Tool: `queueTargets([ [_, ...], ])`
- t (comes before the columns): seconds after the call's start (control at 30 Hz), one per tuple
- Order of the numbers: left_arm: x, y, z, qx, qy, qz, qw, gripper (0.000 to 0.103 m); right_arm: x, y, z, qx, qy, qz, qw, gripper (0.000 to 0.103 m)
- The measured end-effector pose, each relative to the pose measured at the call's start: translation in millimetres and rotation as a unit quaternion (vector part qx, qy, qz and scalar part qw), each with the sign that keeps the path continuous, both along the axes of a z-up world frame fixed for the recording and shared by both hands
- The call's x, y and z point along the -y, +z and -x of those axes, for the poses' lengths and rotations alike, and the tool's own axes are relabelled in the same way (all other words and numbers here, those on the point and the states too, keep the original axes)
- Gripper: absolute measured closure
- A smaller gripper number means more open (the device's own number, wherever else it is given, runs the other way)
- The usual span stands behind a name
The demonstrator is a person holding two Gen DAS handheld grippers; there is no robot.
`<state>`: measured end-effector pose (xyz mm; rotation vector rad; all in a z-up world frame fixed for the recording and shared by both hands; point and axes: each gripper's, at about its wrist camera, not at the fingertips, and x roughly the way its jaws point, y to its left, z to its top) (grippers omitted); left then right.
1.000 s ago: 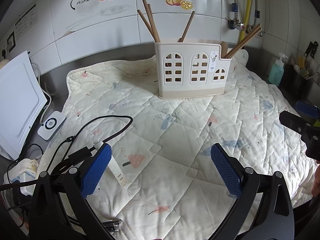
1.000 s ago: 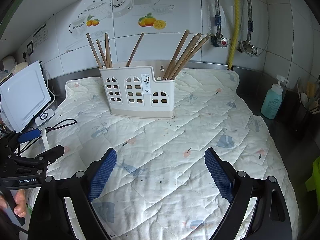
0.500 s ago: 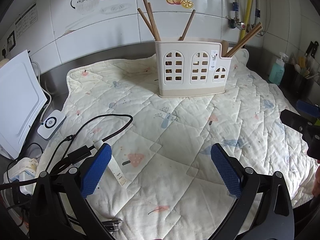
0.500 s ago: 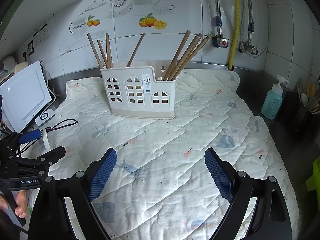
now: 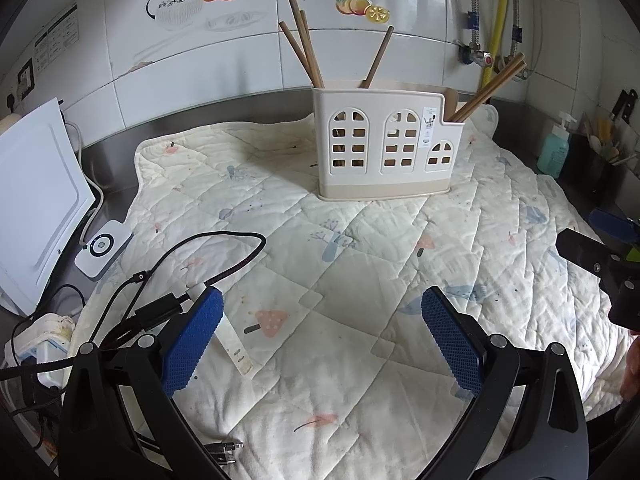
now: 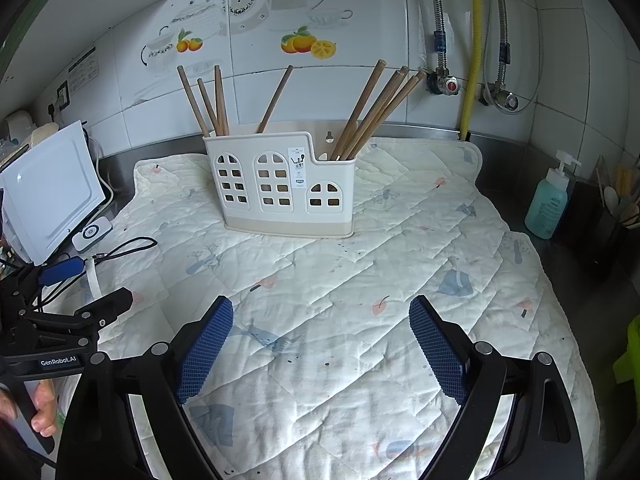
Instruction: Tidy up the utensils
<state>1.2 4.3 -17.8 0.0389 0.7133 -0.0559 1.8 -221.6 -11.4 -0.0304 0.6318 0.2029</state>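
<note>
Wooden chopsticks [image 6: 362, 114] upright in perforated cream plastic caddy [image 6: 280, 184], quilted cloth [image 6: 360, 280], left gripper [image 5: 322, 336] and right gripper [image 6: 320, 354] spread wide, empty

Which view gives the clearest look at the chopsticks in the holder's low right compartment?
The right wrist view: the chopsticks show as four separate sticks fanning out from the holder. In the left wrist view the same chopsticks overlap, and only about two can be told apart behind the holder.

Two wrist fisheyes angled down, side by side, both facing utensil caddy [image 5: 386, 146] on quilted mat [image 6: 360, 280]
</note>
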Motion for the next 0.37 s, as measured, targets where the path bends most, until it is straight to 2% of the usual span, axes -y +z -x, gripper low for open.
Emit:
queueTargets([
  [0.37, 2.9, -4.7, -3.9, -0.01, -0.002, 0.0, 0.9999, 0.005, 0.7, -0.2, -0.7, -0.001, -0.001, -0.002, 1.0, 0.016],
])
